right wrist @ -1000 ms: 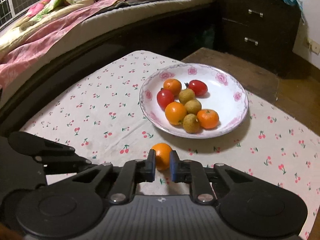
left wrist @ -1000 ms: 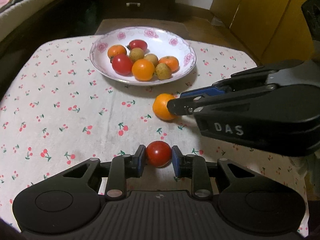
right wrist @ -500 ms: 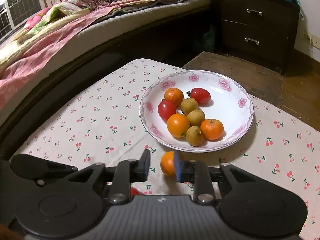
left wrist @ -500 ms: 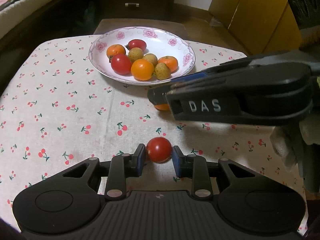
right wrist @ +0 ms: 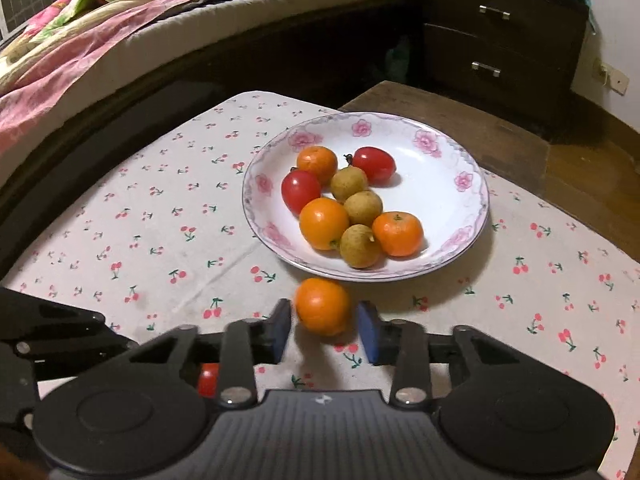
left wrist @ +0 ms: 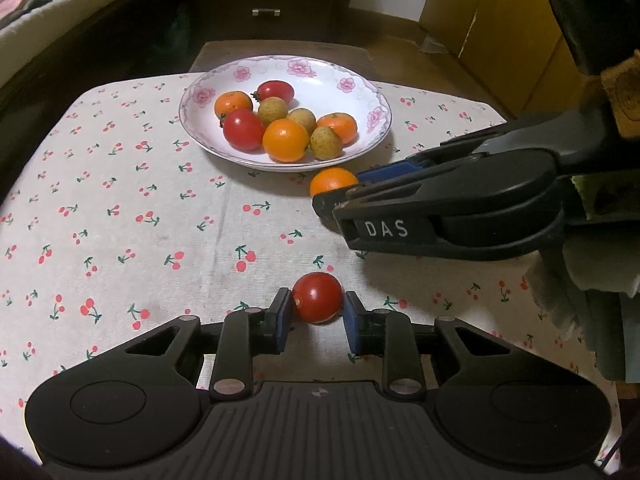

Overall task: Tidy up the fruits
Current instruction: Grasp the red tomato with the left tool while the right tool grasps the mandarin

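A white flowered plate holds several oranges, red tomatoes and brownish longans. A loose orange lies on the cloth just in front of the plate, between the pads of my right gripper, which stands open around it without touching. A red tomato lies on the cloth between the pads of my left gripper, whose jaws stand slightly apart from it. The right gripper also shows in the left wrist view, to the right.
The table has a white cloth with cherry print. A bed runs along the far left. A dark drawer cabinet stands behind the table. The table's far edge lies just beyond the plate.
My right gripper opened and let go of the orange, which now lies by the plate. My left gripper opened a little around the tomato. Both views moved slightly closer to the plate.
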{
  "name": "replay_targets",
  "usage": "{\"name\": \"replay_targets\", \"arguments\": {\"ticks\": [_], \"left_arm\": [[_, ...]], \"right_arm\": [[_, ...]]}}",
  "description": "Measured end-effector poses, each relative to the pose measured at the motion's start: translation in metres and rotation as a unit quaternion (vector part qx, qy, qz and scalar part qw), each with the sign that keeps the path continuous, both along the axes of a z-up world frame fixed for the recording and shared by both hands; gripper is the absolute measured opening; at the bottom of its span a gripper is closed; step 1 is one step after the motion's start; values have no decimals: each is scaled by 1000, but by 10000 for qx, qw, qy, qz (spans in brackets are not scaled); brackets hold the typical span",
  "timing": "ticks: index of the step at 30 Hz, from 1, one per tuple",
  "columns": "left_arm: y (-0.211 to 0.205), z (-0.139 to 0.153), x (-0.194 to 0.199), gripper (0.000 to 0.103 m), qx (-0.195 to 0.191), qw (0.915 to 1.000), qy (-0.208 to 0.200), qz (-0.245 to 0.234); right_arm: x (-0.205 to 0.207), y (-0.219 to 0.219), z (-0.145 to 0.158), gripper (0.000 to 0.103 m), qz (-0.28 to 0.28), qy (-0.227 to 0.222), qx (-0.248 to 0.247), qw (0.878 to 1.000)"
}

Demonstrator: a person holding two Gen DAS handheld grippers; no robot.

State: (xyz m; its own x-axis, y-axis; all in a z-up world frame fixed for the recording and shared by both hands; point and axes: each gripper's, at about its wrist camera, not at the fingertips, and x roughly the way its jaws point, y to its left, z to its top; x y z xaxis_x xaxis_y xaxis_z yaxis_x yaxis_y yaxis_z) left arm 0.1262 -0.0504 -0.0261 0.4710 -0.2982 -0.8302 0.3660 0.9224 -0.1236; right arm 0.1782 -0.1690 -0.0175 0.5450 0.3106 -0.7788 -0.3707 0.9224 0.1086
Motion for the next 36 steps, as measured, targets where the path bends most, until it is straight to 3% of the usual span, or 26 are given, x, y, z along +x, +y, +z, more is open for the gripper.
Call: {"name": "replay_targets", "arguments": {"ticks": [16,24,32,36], "left_arm": [[3,5,0,34,14,10000,36,-6],[5,1,1,35,-51,9999,104,-24],[7,1,1,35,-105,9999,135,-13],[5,0,1,35,-86,9999,128,-21]], "right_arm": [[-16,-16,16,39,-34,-51,222,9997],[-16,-17,2,64,160,11,246,9996],[-19,-1,-8,63,351,-134,-184,9991],[-17,2,-5,49,379,-167,-225,9989]]}}
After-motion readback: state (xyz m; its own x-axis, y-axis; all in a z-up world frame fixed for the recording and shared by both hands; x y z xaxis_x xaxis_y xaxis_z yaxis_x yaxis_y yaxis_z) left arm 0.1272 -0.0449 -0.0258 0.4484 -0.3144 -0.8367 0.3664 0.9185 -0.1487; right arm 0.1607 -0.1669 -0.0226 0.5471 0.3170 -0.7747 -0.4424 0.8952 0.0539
